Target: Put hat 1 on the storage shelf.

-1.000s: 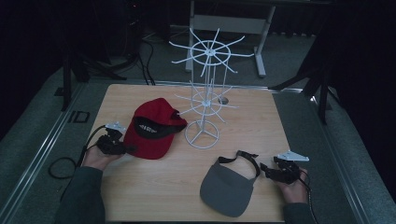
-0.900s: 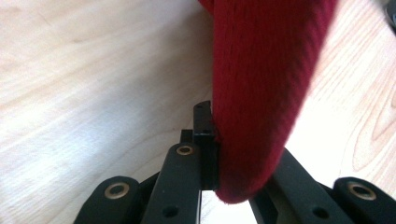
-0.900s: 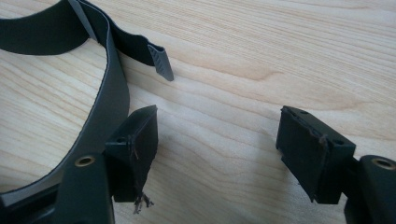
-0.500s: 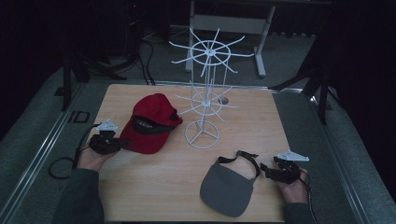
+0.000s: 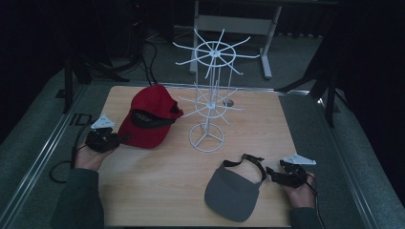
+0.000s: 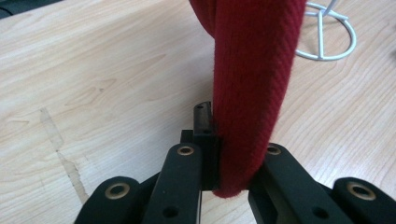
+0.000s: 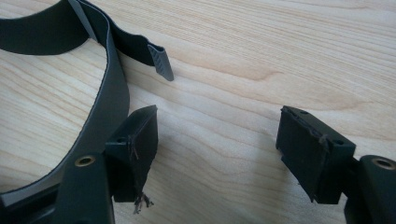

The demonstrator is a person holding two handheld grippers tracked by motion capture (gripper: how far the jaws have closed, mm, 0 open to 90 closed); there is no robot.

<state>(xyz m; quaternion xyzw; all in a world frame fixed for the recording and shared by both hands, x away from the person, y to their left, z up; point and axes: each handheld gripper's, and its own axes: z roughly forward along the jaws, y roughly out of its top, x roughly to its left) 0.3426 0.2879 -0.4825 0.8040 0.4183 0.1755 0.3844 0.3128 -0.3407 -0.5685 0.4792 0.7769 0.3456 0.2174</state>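
A wooden table bears a grey visor and white wire rack.

my left gripper is clamped on the brim edge of a red cap, a soft ribbed-fabric cap with a dark band across its front. it sits at the far left of the table, brim toward me, tilted up. a grey visor with a black strap lies flat at the near right, strap end beside my right gripper, whose jaws stand wide apart on the wood.
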